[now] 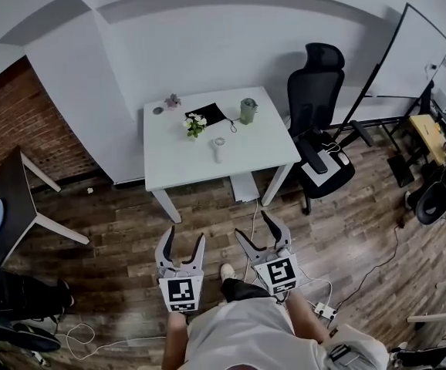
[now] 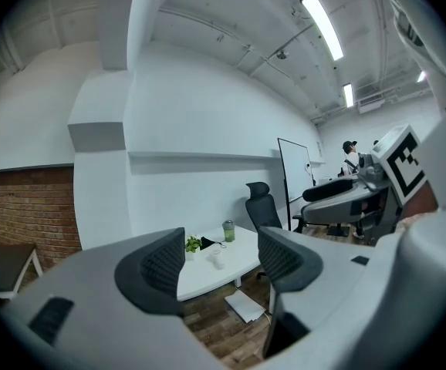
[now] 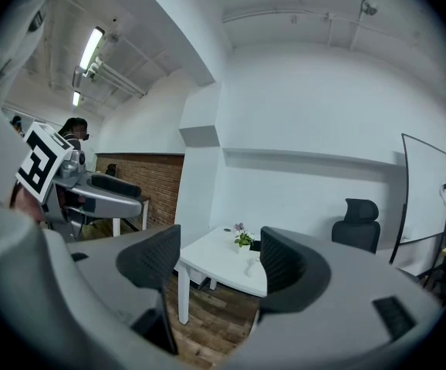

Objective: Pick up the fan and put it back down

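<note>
Fan: there it is, a small white handheld fan point(image 1: 218, 149), lying flat near the middle of the white table point(image 1: 169, 164) with clear tabletop all round it.
Fan's look: round head, short straight handle, white all over and pale against the top. It's too small from here to tell more.
Long axis: it runs roughly away from you, head at the far end and handle toward your edge.
Way from the jaws: straight ahead and well apart, with open floor between you and the table. In both gripper views it shows in the gap between the jaws.
Left gripper point(image 1: 184, 236): jaws apart, nothing between them.
Right gripper point(image 1: 251, 223): jaws apart too, and empty.
Nearer hand: a close call. The fan sits almost on the line between your two hands, and the right tips look a touch further forward.
Neighbours: flower pot point(image 1: 195, 124), black pouch point(image 1: 207, 114) and green cup point(image 1: 248, 111) all stand behind the fan.
Beyond: office chair point(image 1: 315, 106) at the table's right side.
Coming move, as I judge it: close in first, then take the handle across its width.
</note>
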The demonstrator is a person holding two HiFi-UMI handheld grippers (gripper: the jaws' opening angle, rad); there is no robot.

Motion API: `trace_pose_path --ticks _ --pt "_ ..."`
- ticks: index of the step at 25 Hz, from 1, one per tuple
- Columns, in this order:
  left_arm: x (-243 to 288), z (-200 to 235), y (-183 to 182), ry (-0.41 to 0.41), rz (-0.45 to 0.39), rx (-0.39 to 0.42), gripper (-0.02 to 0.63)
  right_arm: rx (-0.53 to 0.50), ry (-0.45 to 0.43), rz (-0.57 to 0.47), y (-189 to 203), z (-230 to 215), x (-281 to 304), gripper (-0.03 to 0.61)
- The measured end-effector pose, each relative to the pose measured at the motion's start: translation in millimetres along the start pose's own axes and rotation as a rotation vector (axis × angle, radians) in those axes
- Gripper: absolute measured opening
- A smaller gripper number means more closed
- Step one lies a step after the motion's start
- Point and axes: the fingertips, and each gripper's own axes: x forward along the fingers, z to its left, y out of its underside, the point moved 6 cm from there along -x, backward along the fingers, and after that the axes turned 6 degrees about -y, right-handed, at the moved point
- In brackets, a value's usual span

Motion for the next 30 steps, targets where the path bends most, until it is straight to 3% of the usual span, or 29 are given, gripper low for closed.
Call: trace_pose_path --ticks 15,30 --pt "100 15 -18 -0.059 0.02 0.022 0.288 0.023 -0.044 -0.003 0 -80 73 0.321" --pt "163 23 -21 -0.096 0.017 0.023 0.288 0.039 -0.079 -0.012 6 -125 125 0.321"
